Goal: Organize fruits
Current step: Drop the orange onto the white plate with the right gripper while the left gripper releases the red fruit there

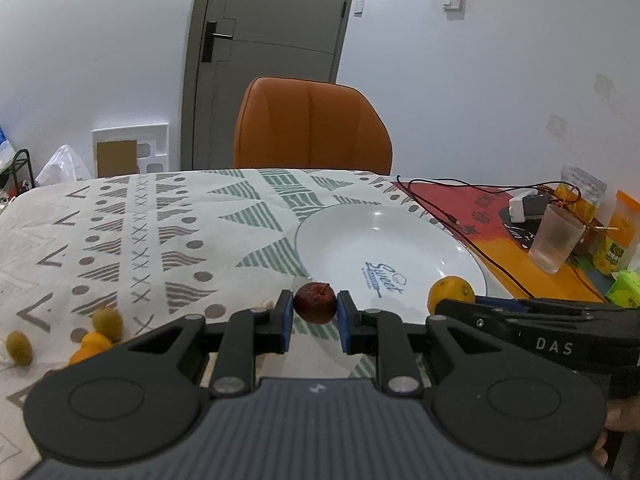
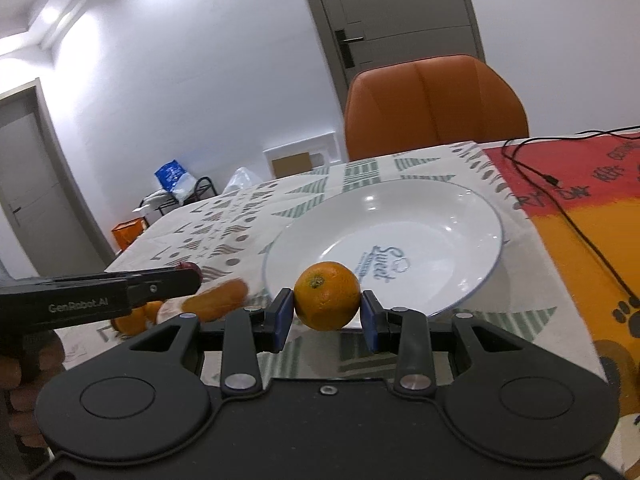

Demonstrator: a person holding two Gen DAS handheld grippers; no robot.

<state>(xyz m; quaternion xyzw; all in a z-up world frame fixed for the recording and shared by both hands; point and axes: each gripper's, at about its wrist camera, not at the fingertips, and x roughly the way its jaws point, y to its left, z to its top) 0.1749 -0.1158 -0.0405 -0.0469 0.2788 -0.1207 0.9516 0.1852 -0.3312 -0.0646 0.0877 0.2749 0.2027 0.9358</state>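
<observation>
Dark-red and wrinkled, a small apple [image 1: 315, 303] is pinched between the blue pads of the left tongs [image 1: 315, 312], held just at the near rim of the white plate [image 1: 360, 236] that sits on the patterned tablecloth [image 1: 140, 232] over the tabletop. The right tongs [image 2: 327, 312] are clamped on an orange [image 2: 327, 295] at the plate's near edge, the plate itself bare but for its printed lettering. More fruit lies on the cloth to the left: two yellow-green ones [image 1: 107, 322] and an orange one [image 1: 90, 346], well apart from the plate.
</observation>
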